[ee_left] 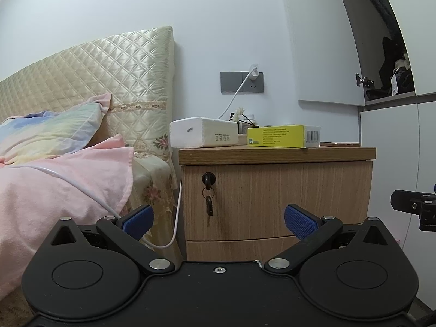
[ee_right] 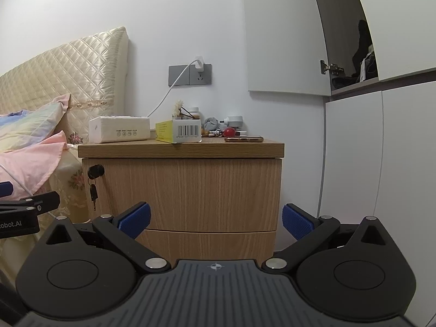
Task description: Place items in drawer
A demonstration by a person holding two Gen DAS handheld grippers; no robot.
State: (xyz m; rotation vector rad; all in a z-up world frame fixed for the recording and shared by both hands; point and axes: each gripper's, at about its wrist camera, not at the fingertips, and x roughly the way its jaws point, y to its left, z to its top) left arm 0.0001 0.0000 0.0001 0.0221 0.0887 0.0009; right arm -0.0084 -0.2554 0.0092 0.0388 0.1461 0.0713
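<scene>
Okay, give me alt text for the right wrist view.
The open right gripper faces a wooden nightstand whose drawers are closed, a key hanging from the top lock. On top sit a tissue pack, a yellow box and a phone; a bed lies left.

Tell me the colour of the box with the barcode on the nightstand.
Yellow with a white barcode end; left wrist view shows it best.

The nightstand (ee_right: 179,147) stands against the wall, bed (ee_left: 54,179) to its left, wardrobe (ee_right: 381,163) to its right. On its top, left to right: tissue pack (ee_right: 120,129), box (ee_right: 178,131), phone (ee_right: 244,139). A key (ee_right: 96,171) sits in the upper drawer (ee_right: 190,193); a lower drawer (ee_right: 207,242) lies beneath
</scene>
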